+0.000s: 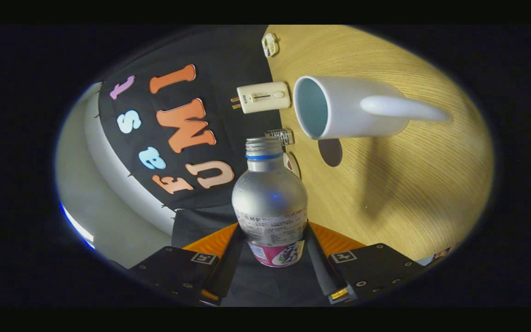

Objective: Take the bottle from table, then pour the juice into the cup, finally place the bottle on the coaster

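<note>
Bottle point(269, 193), uncapped, clamped between tongs point(272, 249), lifted off table point(413, 193) and tipped beside cup point(339, 108); pick done, pour seemingly under way, placing on coaster point(330, 152) outstanding.

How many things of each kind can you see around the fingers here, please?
Bottle, held between the fingers of the gripper: 1
Cup: 1
Dark round coaster under the cup: 1
Cream plug adapter: 1
Small clips: 2
Total: 6
</note>
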`<state>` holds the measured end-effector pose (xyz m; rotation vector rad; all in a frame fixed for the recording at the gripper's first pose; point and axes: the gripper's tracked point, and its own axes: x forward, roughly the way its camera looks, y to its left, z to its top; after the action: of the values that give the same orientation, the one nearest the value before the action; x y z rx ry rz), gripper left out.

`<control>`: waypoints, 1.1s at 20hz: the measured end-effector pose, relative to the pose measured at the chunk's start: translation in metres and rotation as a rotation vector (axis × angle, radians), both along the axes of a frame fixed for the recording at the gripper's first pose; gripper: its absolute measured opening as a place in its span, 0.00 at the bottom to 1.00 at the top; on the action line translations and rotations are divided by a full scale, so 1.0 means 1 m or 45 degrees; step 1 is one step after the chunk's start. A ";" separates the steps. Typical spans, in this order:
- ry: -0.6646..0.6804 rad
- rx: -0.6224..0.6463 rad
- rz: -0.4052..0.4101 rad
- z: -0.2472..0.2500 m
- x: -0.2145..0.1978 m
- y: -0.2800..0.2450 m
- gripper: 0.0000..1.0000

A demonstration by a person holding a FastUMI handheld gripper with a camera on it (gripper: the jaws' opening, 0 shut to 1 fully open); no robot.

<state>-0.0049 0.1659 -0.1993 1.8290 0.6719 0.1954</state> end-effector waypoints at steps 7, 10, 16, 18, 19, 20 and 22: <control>0.008 0.094 -0.054 0.011 0.005 -0.010 0.74; 0.014 0.136 -0.056 0.012 0.008 -0.007 0.74; 0.034 0.187 -0.083 0.015 0.010 -0.007 0.74; 0.036 0.212 -0.084 0.017 0.012 -0.008 0.74; 0.039 0.226 -0.088 0.017 0.014 -0.009 0.74; 0.045 0.226 -0.093 0.016 0.015 -0.010 0.74; 0.046 0.221 -0.099 0.014 0.016 -0.009 0.74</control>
<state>0.0115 0.1565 -0.1852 2.0256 0.6237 0.1735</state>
